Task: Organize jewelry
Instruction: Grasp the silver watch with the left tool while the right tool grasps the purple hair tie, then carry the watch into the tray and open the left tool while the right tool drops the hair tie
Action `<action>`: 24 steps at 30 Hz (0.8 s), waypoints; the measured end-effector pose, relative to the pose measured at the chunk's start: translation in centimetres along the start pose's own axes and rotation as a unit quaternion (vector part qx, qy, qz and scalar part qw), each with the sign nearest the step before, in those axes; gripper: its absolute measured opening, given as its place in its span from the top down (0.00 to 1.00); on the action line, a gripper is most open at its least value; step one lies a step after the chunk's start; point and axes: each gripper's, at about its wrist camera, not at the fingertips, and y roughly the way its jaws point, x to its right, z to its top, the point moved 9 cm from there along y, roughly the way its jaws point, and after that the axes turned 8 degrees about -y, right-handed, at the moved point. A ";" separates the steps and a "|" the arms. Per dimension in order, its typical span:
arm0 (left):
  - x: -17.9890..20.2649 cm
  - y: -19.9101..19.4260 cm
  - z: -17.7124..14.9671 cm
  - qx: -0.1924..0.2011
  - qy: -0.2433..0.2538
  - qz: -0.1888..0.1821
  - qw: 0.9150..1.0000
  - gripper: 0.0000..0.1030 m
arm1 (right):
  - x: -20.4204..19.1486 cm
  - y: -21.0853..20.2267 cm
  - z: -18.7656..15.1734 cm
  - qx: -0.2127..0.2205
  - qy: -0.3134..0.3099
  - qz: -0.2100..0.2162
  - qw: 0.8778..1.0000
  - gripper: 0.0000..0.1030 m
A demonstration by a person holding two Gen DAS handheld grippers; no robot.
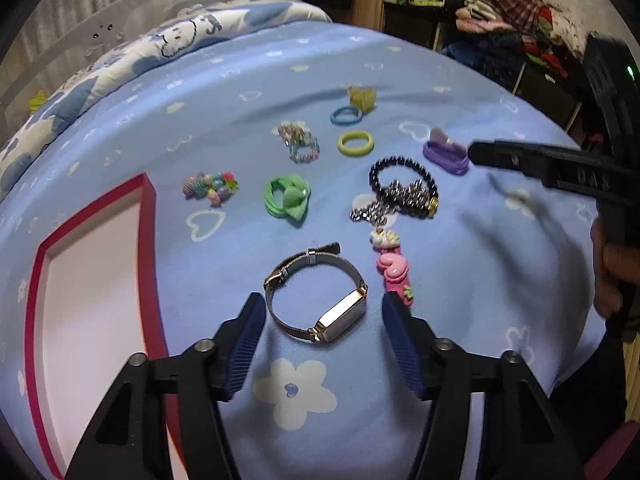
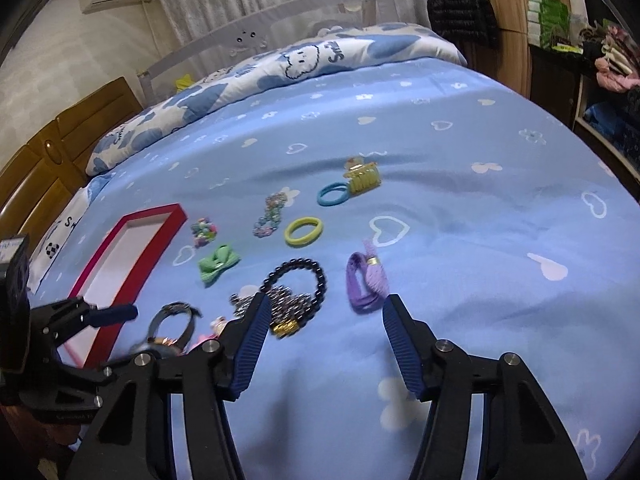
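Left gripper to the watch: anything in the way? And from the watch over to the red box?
Nothing visible blocks either. The left gripper is open with the watch lying between its fingers on the blue bedsheet. Only bare sheet separates the watch from the red box; the pink clip lies on the other side.

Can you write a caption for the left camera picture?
Open left gripper hovers around a watch on the blue bedsheet.
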 end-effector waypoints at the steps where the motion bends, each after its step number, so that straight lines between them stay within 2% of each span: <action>1: 0.1 0.4 0.0 -0.004 0.001 -0.002 1.000 0.50 | 0.4 0.4 0.1 -0.003 0.003 -0.001 1.000 0.45; 3: 0.1 0.8 0.0 -0.007 0.005 -0.003 1.000 0.56 | 0.9 1.1 0.2 -0.008 0.008 -0.004 1.000 0.45; 4: 0.2 1.0 0.0 -0.008 0.007 -0.006 1.000 0.66 | 1.3 1.4 0.2 -0.011 0.011 -0.005 1.000 0.46; 6: 0.6 1.2 -0.1 -0.017 0.004 -0.028 0.999 0.77 | 1.8 2.1 0.2 -0.017 0.014 -0.010 1.000 0.48; 10: 1.0 1.6 -0.3 -0.017 0.006 -0.041 0.999 0.93 | 2.5 3.4 0.3 -0.028 0.023 -0.010 0.999 0.60; 12: 0.9 1.6 -0.5 -0.016 0.002 -0.047 0.999 0.93 | 2.7 4.0 0.1 -0.035 0.025 -0.010 0.999 0.73; 13: 0.9 1.5 -0.6 -0.013 -0.001 -0.049 0.999 0.93 | 2.8 4.3 -0.1 -0.040 0.026 -0.008 0.999 0.86; 18: 0.3 0.6 -0.7 -0.005 -0.031 -0.065 0.997 0.94 | 2.3 3.8 -0.1 -0.030 0.031 0.003 0.999 0.89; 24: -1.6 -2.0 -1.0 0.022 -0.088 -0.070 0.993 0.94 | -0.4 2.1 0.2 -0.017 0.026 0.036 0.999 0.89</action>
